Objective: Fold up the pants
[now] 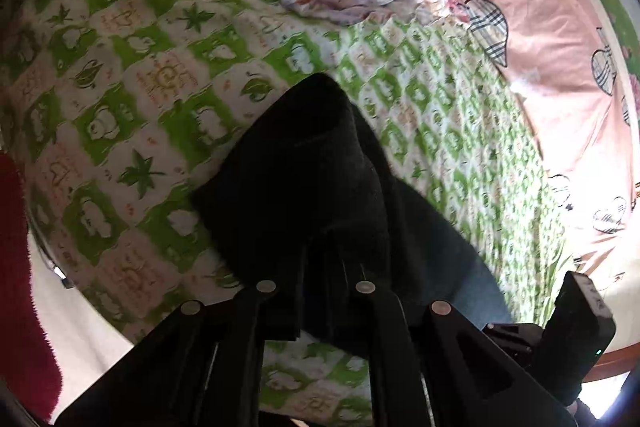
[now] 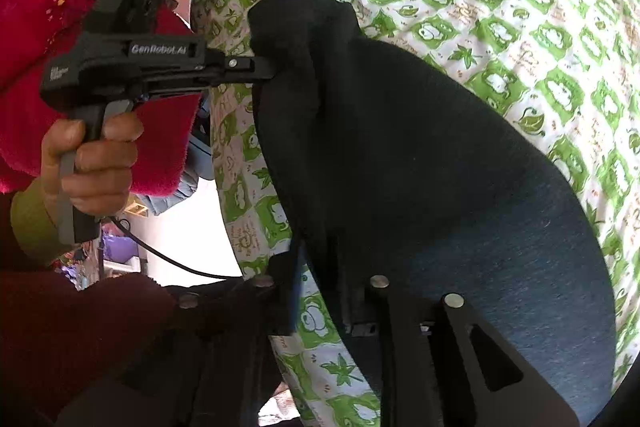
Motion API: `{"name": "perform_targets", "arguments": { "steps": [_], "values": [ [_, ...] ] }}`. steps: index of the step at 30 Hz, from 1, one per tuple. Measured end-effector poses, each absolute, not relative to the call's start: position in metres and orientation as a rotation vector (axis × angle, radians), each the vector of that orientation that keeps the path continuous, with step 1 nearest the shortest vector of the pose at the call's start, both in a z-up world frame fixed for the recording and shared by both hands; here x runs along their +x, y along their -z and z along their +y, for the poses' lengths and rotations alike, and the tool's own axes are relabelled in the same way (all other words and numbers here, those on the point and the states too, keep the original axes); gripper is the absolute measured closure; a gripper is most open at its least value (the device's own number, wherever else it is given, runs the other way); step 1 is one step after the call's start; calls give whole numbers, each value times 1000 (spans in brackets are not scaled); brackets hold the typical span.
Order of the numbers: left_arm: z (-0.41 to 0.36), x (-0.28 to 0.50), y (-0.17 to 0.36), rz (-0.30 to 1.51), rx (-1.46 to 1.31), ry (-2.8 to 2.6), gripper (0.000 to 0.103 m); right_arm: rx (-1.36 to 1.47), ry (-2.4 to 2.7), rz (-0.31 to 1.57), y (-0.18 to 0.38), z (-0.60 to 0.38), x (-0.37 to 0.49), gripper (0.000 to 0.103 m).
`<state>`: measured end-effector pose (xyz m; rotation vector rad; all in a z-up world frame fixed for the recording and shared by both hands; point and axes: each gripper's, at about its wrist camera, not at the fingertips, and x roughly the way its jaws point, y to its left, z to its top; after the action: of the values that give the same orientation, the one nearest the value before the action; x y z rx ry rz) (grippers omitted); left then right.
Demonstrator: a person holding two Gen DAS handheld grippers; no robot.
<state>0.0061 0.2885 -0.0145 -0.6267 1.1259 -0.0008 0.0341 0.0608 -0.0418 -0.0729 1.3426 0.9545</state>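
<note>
Bed in green-checked sheet (image 1: 168, 75) — pink heart-print blanket (image 1: 540, 39) beside, daylit.

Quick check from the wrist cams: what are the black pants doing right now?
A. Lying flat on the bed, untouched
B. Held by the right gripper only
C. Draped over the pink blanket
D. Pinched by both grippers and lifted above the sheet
D: the right wrist view shows the left gripper clamped on the pants, and the right gripper closed on the cloth too, with the fabric hanging over the green sheet.
</note>
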Motion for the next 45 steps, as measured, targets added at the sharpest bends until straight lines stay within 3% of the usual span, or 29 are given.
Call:
{"name": "perform_targets", "arguments": {
  "steps": [6, 9, 13, 16, 18, 21, 29, 41, 43, 45],
  "values": [
    [291, -4, 7, 1140, -584, -37, 85, -35, -964, 1327, 37, 65, 34, 71],
    [293, -7, 1, 1139, -588, -49, 75, -12, -949, 1312, 32, 60, 38, 71],
    [298, -8, -3, 1144, -612, -88, 55, 43, -889, 1292, 26, 43, 50, 71],
    [300, -6, -6, 1153, -627, -111, 52, 81, -829, 1267, 19, 26, 61, 70],
    [300, -2, -10, 1155, -630, -114, 49, 118, -760, 1238, 14, 8, 74, 57],
    [297, 6, -18, 1146, -613, -138, 41, 165, -653, 1211, 11, -18, 95, 53],
    [293, 17, 6, 1181, -463, -258, 40, 139, -541, 1239, 32, -38, 137, 53],
    [312, 8, 34, 1204, -511, -271, 35, 12, -626, 1339, 67, -14, 130, 54],
    [314, 9, 36, 1206, -531, -262, 35, 9, -637, 1347, 68, -13, 130, 56],
    [314, 13, 37, 1187, -554, -236, 38, -5, -655, 1354, 68, -12, 127, 65]
  ]
}}
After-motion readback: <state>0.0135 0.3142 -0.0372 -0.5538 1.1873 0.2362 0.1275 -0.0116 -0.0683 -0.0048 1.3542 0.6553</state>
